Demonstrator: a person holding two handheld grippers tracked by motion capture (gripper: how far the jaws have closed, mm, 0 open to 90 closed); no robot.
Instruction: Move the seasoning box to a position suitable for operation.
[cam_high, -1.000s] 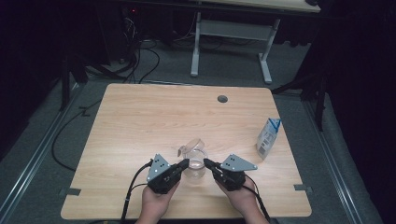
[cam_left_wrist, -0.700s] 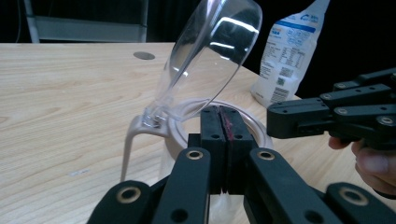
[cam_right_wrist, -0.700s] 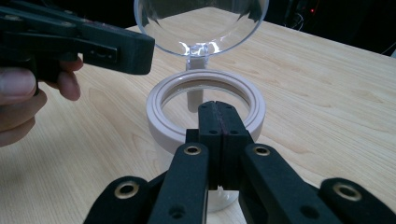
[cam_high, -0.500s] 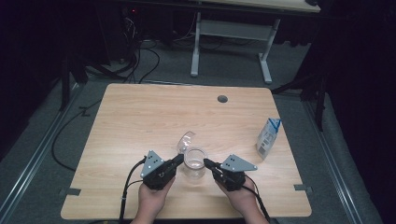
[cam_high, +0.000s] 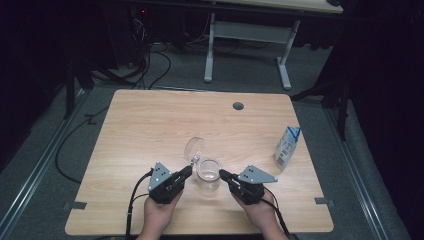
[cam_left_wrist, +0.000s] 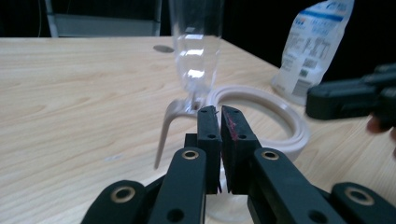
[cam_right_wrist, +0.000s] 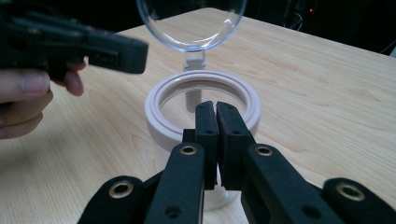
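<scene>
One open-lidded jar (cam_high: 208, 176), one carton (cam_high: 287, 148), two nearly clenched, empty hand-held grippers (cam_high: 186, 172) (cam_high: 223, 174).

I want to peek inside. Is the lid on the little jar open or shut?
Open. The clear lid stands swung up behind the jar, and the right gripper view looks straight into the jar's bare white rim.

Light wooden table (cam_high: 150, 130), rectangular with rounded corners, 1 dark round grommet (cam_high: 238, 106) near the far edge. Standing on it near the front edge: 1 clear jar (cam_high: 208, 176) with a pale ring at the mouth, hinged lid (cam_high: 194, 148) tipped open. At the right edge: 1 upright blue-and-white carton (cam_high: 287, 147).
</scene>
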